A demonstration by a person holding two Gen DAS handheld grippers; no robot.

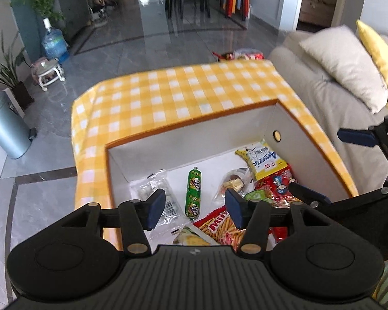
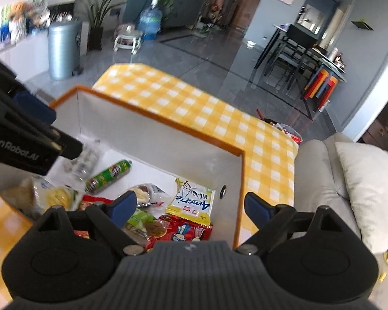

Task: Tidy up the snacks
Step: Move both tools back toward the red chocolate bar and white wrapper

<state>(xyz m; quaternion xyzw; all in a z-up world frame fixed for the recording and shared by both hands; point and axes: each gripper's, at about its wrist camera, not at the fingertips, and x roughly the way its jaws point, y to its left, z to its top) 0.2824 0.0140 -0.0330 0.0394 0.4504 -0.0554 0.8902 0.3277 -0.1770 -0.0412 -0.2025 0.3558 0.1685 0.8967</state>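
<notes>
A white box with an orange rim [image 1: 194, 126] [image 2: 168, 126] sits on a yellow checked tablecloth [image 1: 168, 95] and holds loose snacks. Inside lie a green sausage [image 1: 193, 193] [image 2: 108, 175], a clear packet [image 1: 147, 186], a yellow bag [image 1: 261, 160] [image 2: 191, 201], a red bag [image 1: 279, 180] [image 2: 186, 232] and a bag of sticks [image 1: 219, 224]. My left gripper [image 1: 195, 206] hangs open above the box over the sausage, with nothing between its fingers. My right gripper [image 2: 190, 206] is wide open above the box's right corner, also empty.
A beige sofa [image 1: 323, 90] with a pale cushion [image 1: 349, 62] stands right of the table. A metal bin [image 1: 5, 126] and a water bottle [image 1: 54, 41] are on the floor to the left. More snack packets [image 1: 245, 55] lie beyond the table's far edge.
</notes>
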